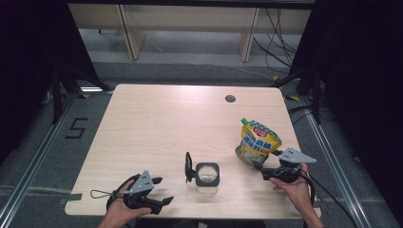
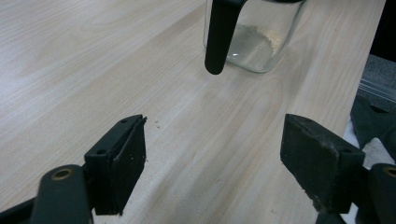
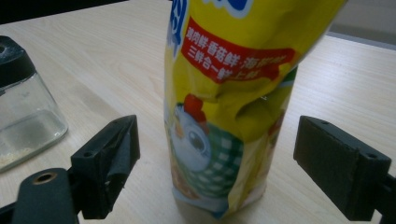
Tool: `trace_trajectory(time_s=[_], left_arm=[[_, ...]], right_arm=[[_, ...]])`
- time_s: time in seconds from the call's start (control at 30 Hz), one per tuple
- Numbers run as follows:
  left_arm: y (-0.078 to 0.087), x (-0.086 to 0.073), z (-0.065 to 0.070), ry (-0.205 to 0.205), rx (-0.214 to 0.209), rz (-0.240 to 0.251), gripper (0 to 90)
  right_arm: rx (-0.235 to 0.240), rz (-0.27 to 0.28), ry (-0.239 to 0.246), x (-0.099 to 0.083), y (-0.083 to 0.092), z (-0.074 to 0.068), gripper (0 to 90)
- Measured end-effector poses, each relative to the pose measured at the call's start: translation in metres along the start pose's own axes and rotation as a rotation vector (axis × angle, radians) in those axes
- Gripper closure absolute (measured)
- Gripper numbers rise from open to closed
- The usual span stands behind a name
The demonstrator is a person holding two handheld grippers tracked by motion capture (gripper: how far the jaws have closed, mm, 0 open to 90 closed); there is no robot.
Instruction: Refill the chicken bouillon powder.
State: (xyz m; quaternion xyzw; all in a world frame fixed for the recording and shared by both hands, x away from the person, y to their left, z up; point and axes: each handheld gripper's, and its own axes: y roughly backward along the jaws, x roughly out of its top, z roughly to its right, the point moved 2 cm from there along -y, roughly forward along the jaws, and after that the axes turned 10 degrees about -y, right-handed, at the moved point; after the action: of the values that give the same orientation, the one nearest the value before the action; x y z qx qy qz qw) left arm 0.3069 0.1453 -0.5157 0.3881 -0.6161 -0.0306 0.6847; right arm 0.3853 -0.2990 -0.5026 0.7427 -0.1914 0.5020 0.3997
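Jaws of the right gripper [image 3: 217, 158] stand wide apart, one on each side of the yellow pouch [image 3: 229, 98], and neither one touches it. The pouch stands upright on the table [image 3: 93, 60], its lower part creased and dented, with a cartoon chicken and red label on the front. In the high view the right gripper [image 1: 260, 167] sits at the pouch's [image 1: 256, 141] near side, held by a hand [image 1: 294, 187] close to the table's right front corner.

The left gripper [image 2: 212, 163] is also released, its jaws spread over bare wood and holding nothing. Ahead of it stands the glass jar [image 2: 259, 39], with a thin layer of pale powder on its bottom and a black flip lid [image 2: 219, 32] hanging open over its side. In the high view the left gripper [image 1: 159, 190] lies near the front edge of the table [image 1: 157, 118], to the left of the jar [image 1: 207, 178], which stands between the two grippers. The jar's lid [image 1: 189, 167] stands up at its left side. The pouch is just to the right of the jar and apart from it.
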Motion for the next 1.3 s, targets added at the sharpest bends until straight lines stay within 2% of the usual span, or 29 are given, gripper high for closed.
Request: trace_trajectory(time_s=[0.03, 0.07, 0.1, 0.13, 0.2, 0.27, 0.3, 0.33, 0.4, 0.43, 0.47, 0.5, 0.53, 0.6, 0.63, 0.67, 0.7, 0.73, 0.8, 0.83, 0.87, 0.93, 1.0, 1.07, 1.1, 1.17, 1.2, 1.23, 1.3], left_arm=[[0.000, 0.000, -0.001, -0.009, 0.004, -0.004, 22.2], [0.000, 0.001, 0.000, -0.006, 0.000, 0.010, 22.4], [0.000, 0.001, 0.000, -0.030, 0.009, 0.009, 22.5], [0.001, 0.001, 0.001, -0.008, 0.000, 0.009, 22.6], [0.003, 0.002, -0.002, -0.053, -0.002, -0.004, 22.7], [0.002, 0.001, 0.000, -0.030, -0.006, -0.004, 22.7], [0.001, 0.001, -0.001, -0.044, 0.001, 0.009, 22.8], [0.000, 0.000, 0.001, -0.020, -0.005, 0.004, 22.8], [-0.001, 0.000, 0.001, -0.022, -0.001, -0.001, 22.9], [-0.001, 0.000, 0.001, -0.036, 0.001, -0.008, 22.9], [-0.002, 0.000, 0.003, -0.010, -0.003, 0.011, 22.9], [-0.003, 0.000, 0.002, -0.013, -0.003, 0.014, 22.9], [-0.003, 0.000, 0.003, -0.011, -0.005, 0.011, 22.9], [-0.001, 0.001, 0.001, -0.044, -0.003, 0.004, 23.0], [0.000, 0.001, 0.000, -0.041, -0.015, -0.005, 22.9], [0.000, 0.001, 0.000, -0.041, -0.010, -0.009, 23.0], [0.000, 0.001, 0.000, -0.050, -0.010, -0.005, 23.0], [0.000, 0.001, 0.000, -0.049, -0.011, -0.005, 23.0], [-0.001, 0.001, 0.001, -0.043, -0.006, 0.006, 23.0], [-0.002, 0.001, 0.002, -0.035, -0.005, 0.012, 23.0], [-0.003, 0.001, 0.003, -0.006, -0.011, 0.013, 23.0], [-0.002, 0.001, 0.003, -0.012, -0.010, -0.001, 23.0], [-0.002, 0.001, 0.003, -0.012, -0.011, -0.001, 23.0], [-0.004, 0.000, 0.003, -0.007, -0.009, 0.023, 23.0], [-0.003, 0.000, 0.003, -0.012, -0.009, 0.013, 23.0], [-0.002, 0.001, 0.002, -0.019, -0.007, 0.009, 23.0], [-0.003, 0.001, 0.003, -0.013, -0.012, 0.013, 23.0], [-0.001, 0.000, 0.000, -0.043, -0.014, -0.019, 23.0], [-0.002, 0.001, 0.003, -0.009, -0.025, 0.000, 23.0]], right_arm=[[-0.001, -0.002, -0.028, -0.001, -0.002, -0.001, 15.4], [0.002, -0.001, -0.026, -0.001, -0.004, 0.000, 15.4], [0.002, 0.009, -0.010, 0.000, -0.006, 0.002, 15.4], [0.001, 0.005, -0.026, -0.001, -0.007, 0.000, 15.4], [-0.004, 0.006, -0.018, -0.001, -0.008, 0.001, 15.5], [0.016, 0.006, -0.035, -0.002, -0.011, 0.002, 15.5], [0.018, 0.015, -0.034, -0.002, -0.012, 0.004, 15.5], [0.024, 0.035, -0.002, -0.001, -0.014, 0.005, 15.5], [0.026, 0.030, -0.046, -0.001, -0.015, 0.002, 15.6], [0.023, 0.040, -0.032, -0.001, -0.016, 0.004, 15.6], [0.026, 0.042, -0.045, -0.001, -0.017, 0.005, 15.7], [0.023, 0.046, -0.019, 0.000, -0.018, 0.007, 15.8], [0.020, 0.037, -0.039, -0.001, -0.019, 0.006, 15.8], [0.014, 0.033, -0.033, -0.002, -0.021, 0.006, 16.0], [0.013, 0.034, -0.039, -0.003, -0.021, 0.005, 16.3], [0.007, 0.045, -0.013, -0.002, -0.021, 0.006, 16.3], [0.009, 0.031, -0.043, -0.002, -0.020, 0.003, 16.3], [0.009, 0.037, -0.025, -0.003, -0.021, 0.005, 16.3], [0.006, 0.030, -0.038, -0.003, -0.022, 0.003, 16.3], [0.013, 0.039, -0.016, -0.003, -0.023, 0.003, 16.3], [0.013, 0.023, -0.028, -0.004, -0.023, 0.002, 16.5], [0.016, 0.015, -0.024, -0.005, -0.025, 0.001, 16.5], [0.018, 0.036, -0.016, -0.005, -0.029, 0.001, 17.8], [0.030, 0.038, -0.043, -0.004, -0.031, 0.001, 17.8], [0.029, 0.050, -0.059, -0.004, -0.032, 0.001, 17.8], [0.031, 0.081, -0.021, -0.002, -0.036, 0.005, 17.8], [0.040, 0.082, -0.042, -0.003, -0.037, 0.005, 17.9], [0.035, 0.072, -0.065, -0.003, -0.036, 0.003, 17.6], [0.049, 0.104, -0.039, -0.001, -0.040, 0.007, 17.9]])
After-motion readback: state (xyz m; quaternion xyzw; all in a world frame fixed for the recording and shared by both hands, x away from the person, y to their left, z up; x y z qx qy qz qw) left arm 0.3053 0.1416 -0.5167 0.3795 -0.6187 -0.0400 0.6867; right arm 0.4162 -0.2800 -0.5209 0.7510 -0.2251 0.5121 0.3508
